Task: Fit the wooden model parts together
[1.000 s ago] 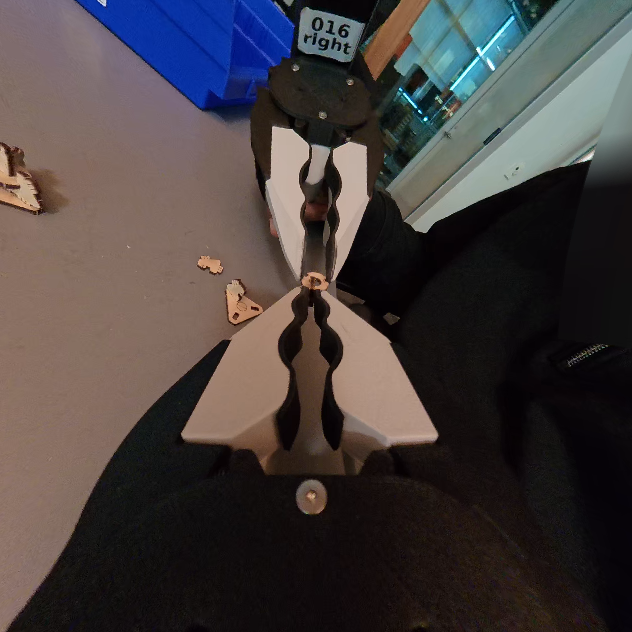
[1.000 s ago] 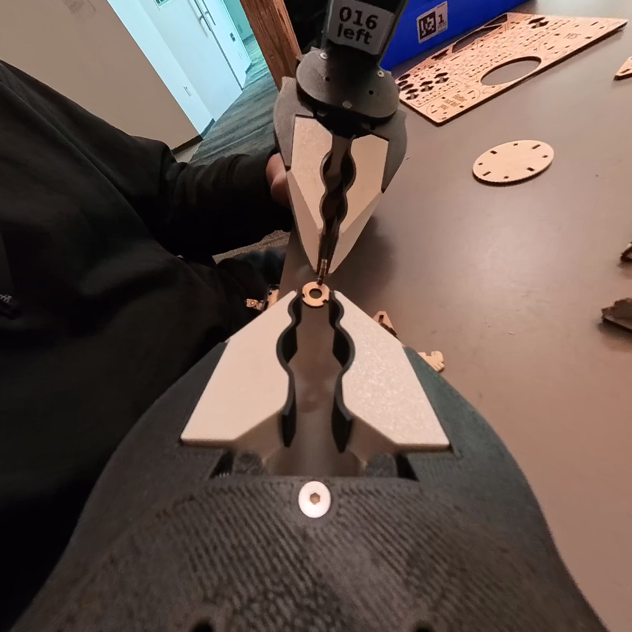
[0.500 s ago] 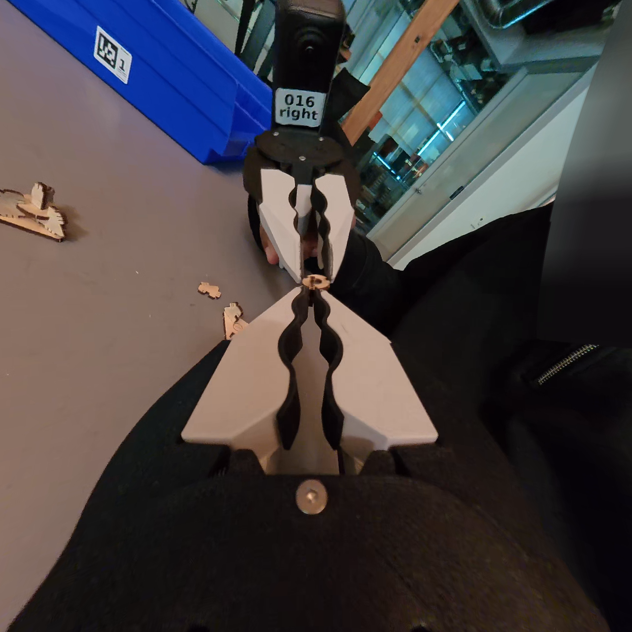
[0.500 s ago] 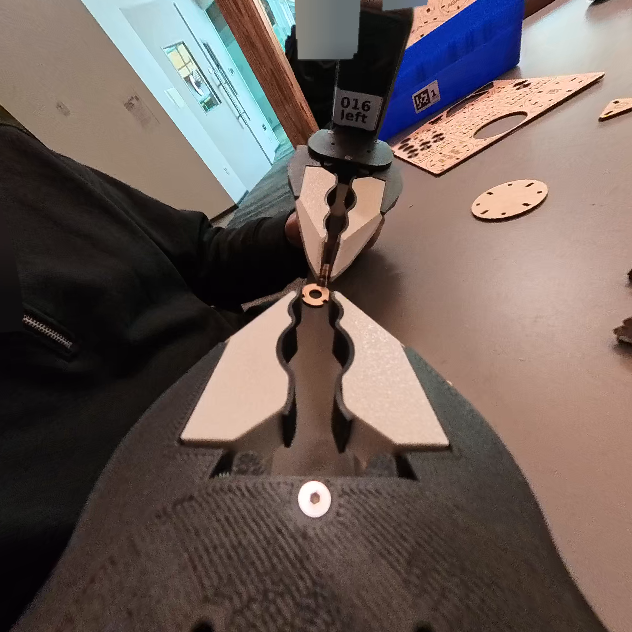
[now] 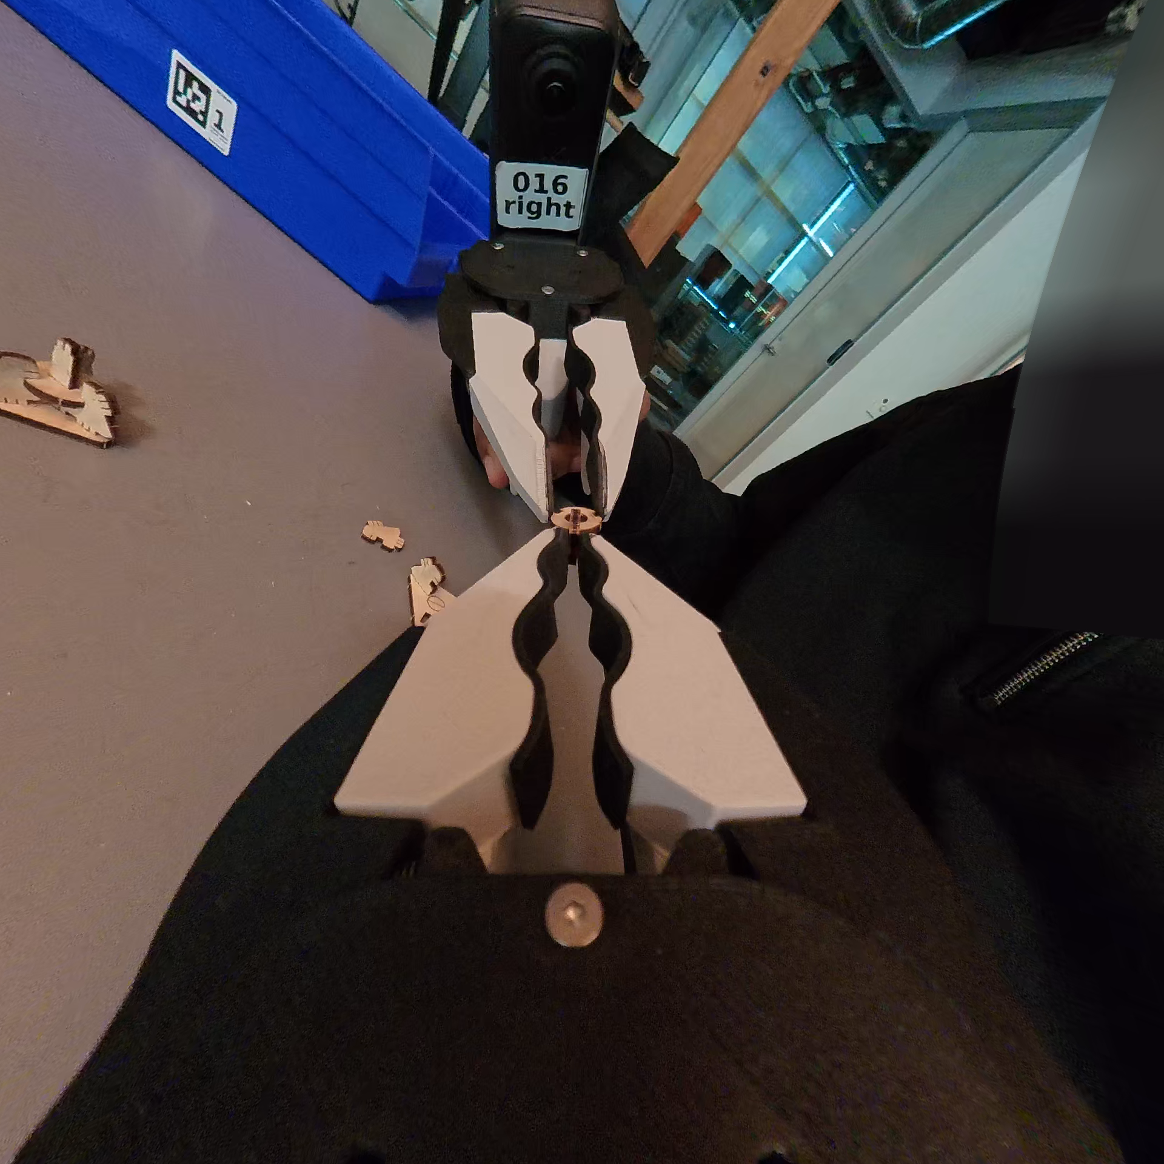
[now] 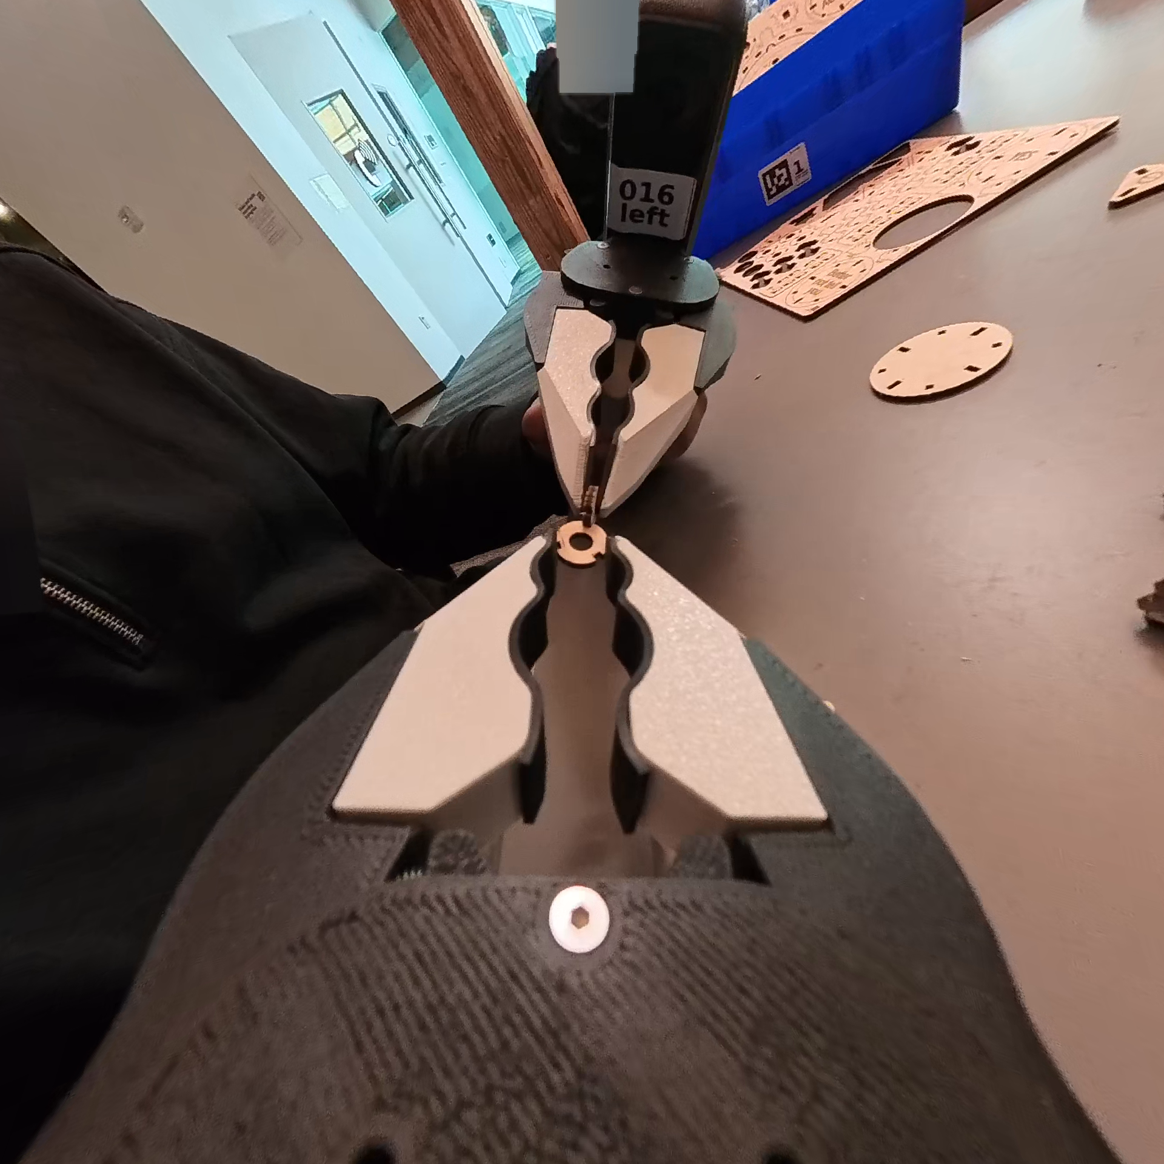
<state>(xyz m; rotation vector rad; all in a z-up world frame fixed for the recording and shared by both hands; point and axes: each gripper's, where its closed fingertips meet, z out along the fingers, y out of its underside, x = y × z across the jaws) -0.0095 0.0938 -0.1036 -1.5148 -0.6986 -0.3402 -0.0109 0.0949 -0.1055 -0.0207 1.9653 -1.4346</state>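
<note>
So both grippers are held up tip to tip just off the near edge of the grey table (image 5: pixel 189 567), in front of a person in a black jacket (image 6: pixel 189 504). The right gripper (image 6: pixel 581 547) has its pads pressed on the two sides of a small wooden ring (image 6: pixel 581 545) – flat, a round hole in the middle, little notches in its rim. The left gripper (image 5: pixel 570 548) is pinched nearly shut on a thin wooden strip (image 6: pixel 591 502), held edge-on, with its end poking out of the tips and touching the ring's rim at a notch.

Around them on the table: two small wooden cut-outs (image 5: pixel 403 560) lie just left of the left gripper, and a part-built wooden piece (image 5: pixel 60 393) sits further out. A blue bin (image 5: pixel 302 138) with a square marker sticker stands at the back. From the right wrist view there's a wooden sheet (image 6: pixel 913 214) with shapes punched out of it beside the bin, and a slotted wooden disc (image 6: pixel 941 362) lies nearer – well apart from both grippers.
</note>
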